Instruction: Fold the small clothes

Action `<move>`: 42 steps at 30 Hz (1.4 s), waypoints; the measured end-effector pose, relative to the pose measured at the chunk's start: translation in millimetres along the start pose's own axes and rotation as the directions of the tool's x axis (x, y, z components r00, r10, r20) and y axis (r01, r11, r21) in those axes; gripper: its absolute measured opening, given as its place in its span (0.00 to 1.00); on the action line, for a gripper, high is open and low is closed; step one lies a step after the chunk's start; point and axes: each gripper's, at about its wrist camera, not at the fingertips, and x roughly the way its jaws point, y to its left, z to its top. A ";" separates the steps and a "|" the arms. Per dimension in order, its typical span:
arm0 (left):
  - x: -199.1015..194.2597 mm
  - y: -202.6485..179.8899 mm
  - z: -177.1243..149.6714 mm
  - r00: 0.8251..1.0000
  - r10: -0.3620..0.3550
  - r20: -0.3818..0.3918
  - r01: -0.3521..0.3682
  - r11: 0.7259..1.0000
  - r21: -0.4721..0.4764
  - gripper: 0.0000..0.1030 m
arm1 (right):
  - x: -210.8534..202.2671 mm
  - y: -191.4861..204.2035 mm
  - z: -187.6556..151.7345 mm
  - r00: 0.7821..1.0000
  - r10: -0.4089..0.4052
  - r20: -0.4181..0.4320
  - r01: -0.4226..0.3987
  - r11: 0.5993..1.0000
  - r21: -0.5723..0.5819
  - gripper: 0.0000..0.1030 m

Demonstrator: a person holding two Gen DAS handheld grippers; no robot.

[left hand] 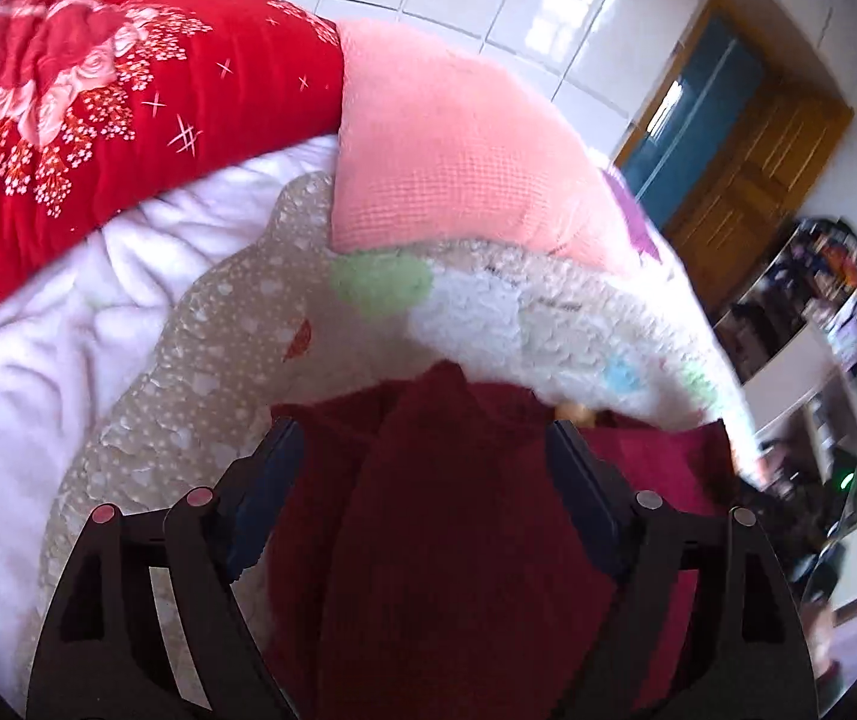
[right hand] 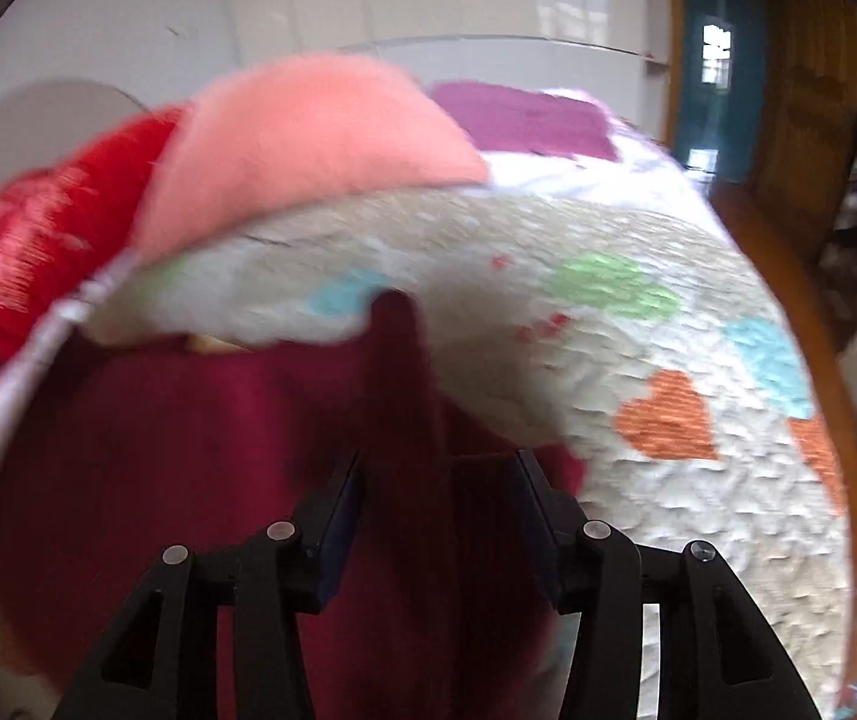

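A dark red knitted garment (left hand: 446,510) lies on a cream quilt with coloured hearts (left hand: 200,360). My left gripper (left hand: 422,429) hovers just over it, jaws spread wide; the cloth runs beneath and between the fingers, and neither pad presses on it. In the right wrist view the same garment (right hand: 188,450) fills the lower left, with a fold of it rising at the middle. My right gripper (right hand: 442,457) stands partly open above that fold, pads apart from the cloth. The quilt (right hand: 638,480) curves away to the right. The view is blurred.
A pink pillow (left hand: 446,138) and a red floral blanket (left hand: 98,108) lie at the far side of the bed, with a white sheet (left hand: 38,330) to the left. A wooden door (left hand: 746,138) and cluttered shelves (left hand: 818,300) stand beyond the bed's right edge.
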 end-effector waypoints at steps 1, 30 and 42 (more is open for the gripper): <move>5.8 -3.4 -0.8 0.999 0.032 -0.013 -0.031 0.999 0.017 0.80 | 2.3 -5.8 1.5 1.000 -0.029 0.004 0.029 0.999 0.033 0.46; 7.8 1.6 -42.2 0.972 0.235 0.019 -0.235 0.969 0.078 0.80 | -54.5 23.0 -36.8 0.991 0.127 0.047 -0.129 0.991 0.044 0.46; -50.2 -11.6 -92.7 0.963 0.253 0.088 -0.264 0.953 0.149 0.80 | -70.9 62.5 -58.3 0.988 0.155 -0.011 -0.155 0.988 -0.021 0.46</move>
